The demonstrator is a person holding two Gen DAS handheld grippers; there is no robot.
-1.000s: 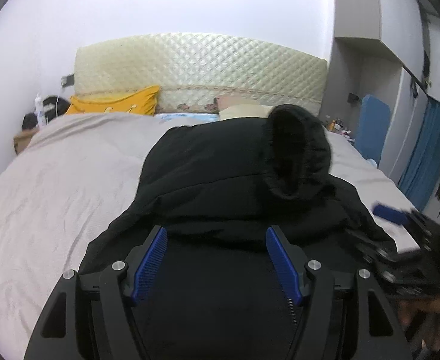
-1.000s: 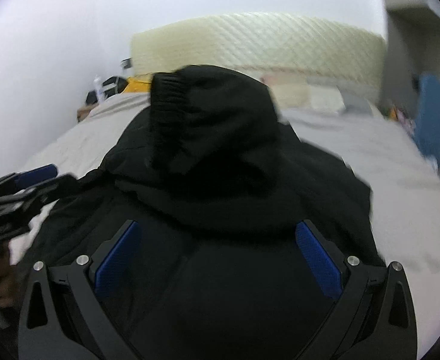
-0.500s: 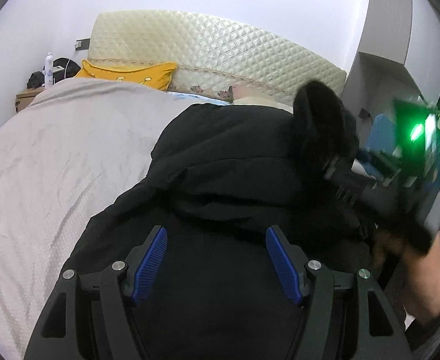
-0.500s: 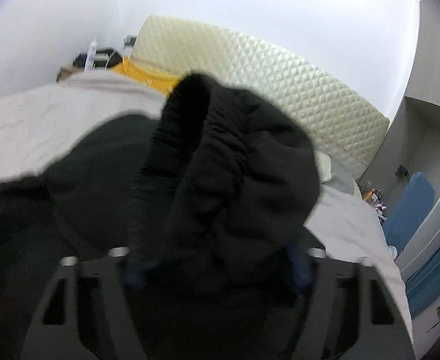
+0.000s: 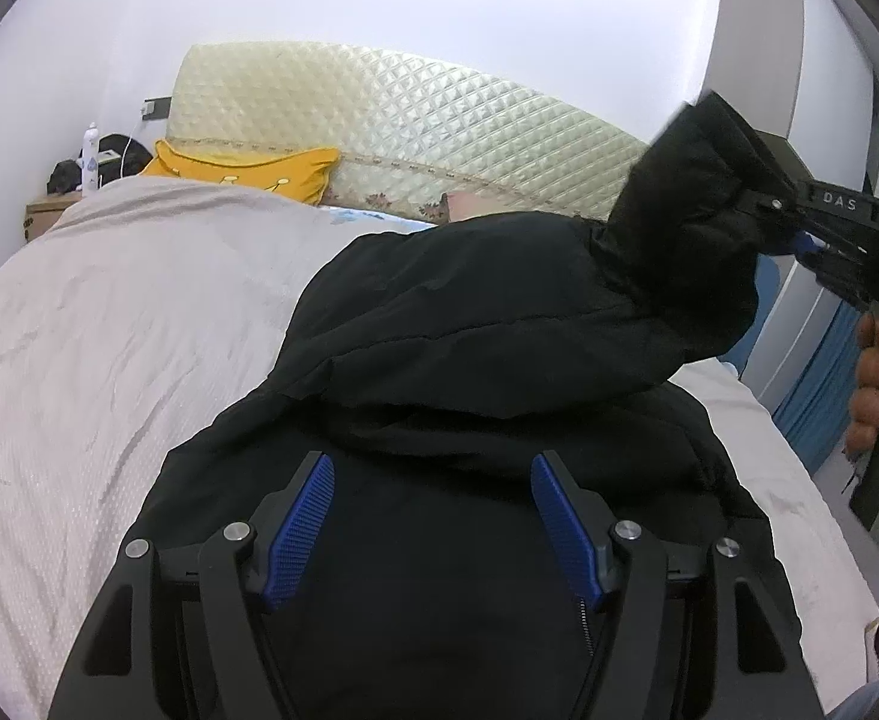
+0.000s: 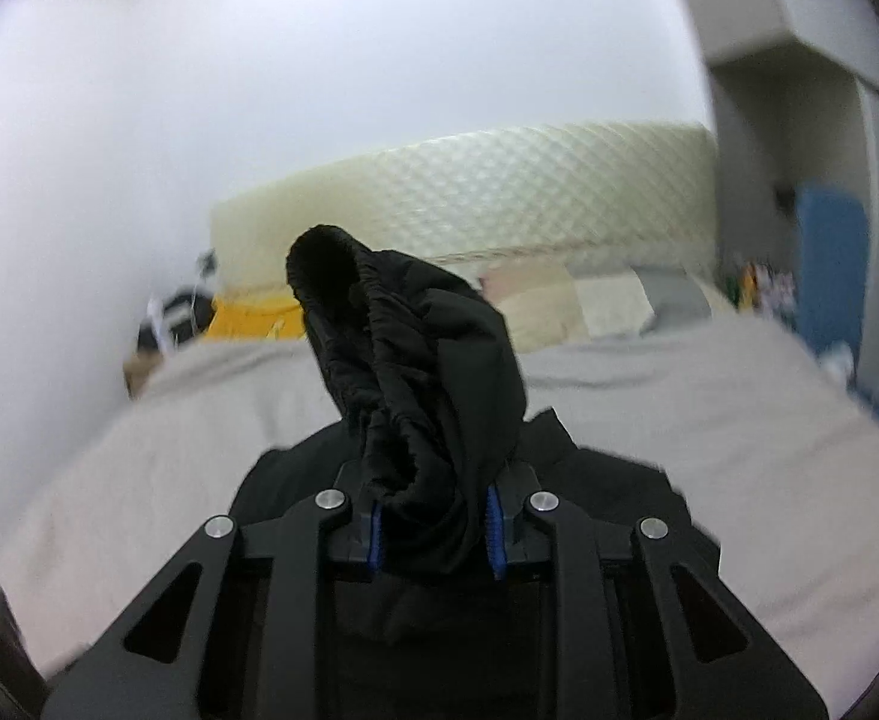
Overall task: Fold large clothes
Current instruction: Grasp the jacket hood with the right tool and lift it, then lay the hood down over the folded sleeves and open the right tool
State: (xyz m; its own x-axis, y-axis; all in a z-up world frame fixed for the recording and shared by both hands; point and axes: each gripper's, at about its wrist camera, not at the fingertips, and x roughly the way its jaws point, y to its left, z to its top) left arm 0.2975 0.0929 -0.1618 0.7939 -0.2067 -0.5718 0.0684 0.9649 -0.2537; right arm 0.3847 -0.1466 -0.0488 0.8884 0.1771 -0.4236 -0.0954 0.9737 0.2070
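Your right claw (image 6: 433, 525) is clenched on the jacket's cuff (image 6: 343, 276), with the blue pads (image 6: 495, 531) pinching bunched fabric and the sleeve (image 5: 679, 264) lifted clear of the bed (image 5: 97, 324). From the left wrist view you can see that claw (image 5: 790, 234) at the far right, your hand (image 5: 877, 372) on its handle. Your left claw (image 5: 433, 525) hangs released over the jacket (image 5: 469, 360), pads wide apart, gripping nothing. The jacket's body lies on the bed, below the yellow pillow (image 5: 247, 171) and headboard (image 5: 391, 132).

L tool (image 5: 432, 525) agape, R tool (image 6: 436, 525) clamped
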